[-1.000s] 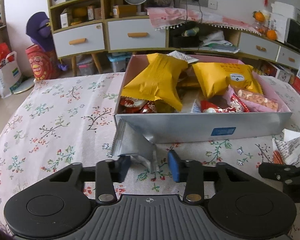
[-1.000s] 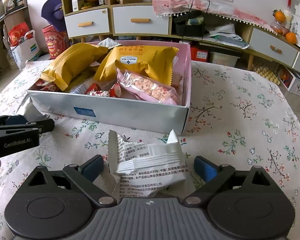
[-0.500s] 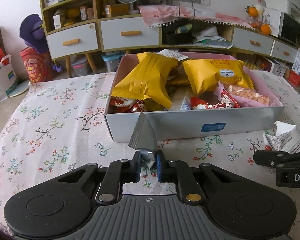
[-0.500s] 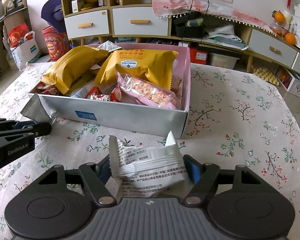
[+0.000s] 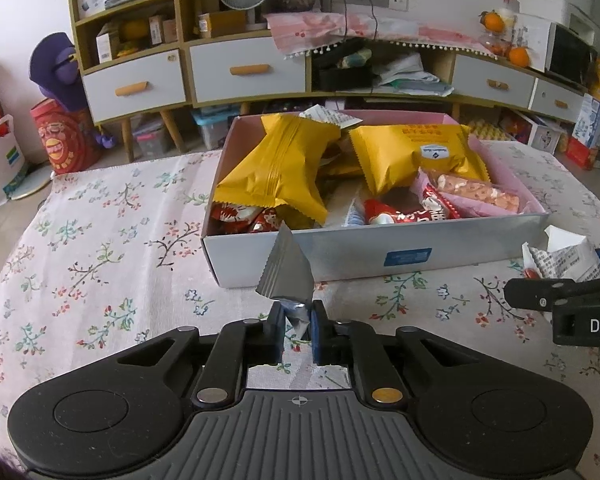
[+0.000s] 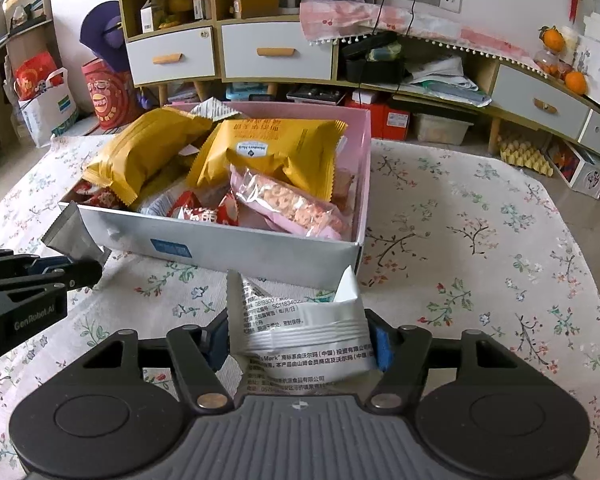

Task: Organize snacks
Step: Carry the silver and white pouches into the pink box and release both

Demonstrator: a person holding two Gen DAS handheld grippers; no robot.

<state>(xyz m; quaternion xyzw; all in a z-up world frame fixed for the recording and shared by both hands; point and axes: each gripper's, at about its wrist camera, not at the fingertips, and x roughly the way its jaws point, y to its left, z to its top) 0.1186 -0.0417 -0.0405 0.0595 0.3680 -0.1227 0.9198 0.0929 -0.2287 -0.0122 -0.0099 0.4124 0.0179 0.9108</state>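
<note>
A: Progress looks well along. The box (image 5: 380, 254) ahead of both grippers already holds a heap of snacks: yellow packets (image 5: 278, 172), red wrappers (image 5: 396, 214), a pink bag (image 6: 292, 204). I'd say only the two pieces in the grippers are left to go in; I see nothing else loose on the floral tablecloth (image 5: 100, 240).

B: Starting at the left?

A: The left gripper (image 5: 295, 334) is clenched on the crumpled lower end of a silver packet (image 5: 286, 270), which stands up just ahead of its fingertips, in front of the box's near wall. The gripper is level and low over the cloth, aimed at the box's left corner.

B: And the right?

A: The right gripper (image 6: 300, 342) is clamped across a white packet (image 6: 300, 332) with printed text, wider between the fingers, the packet's corners poking up ahead. It also sits level, just short of the near wall, facing the box's right half.
</note>
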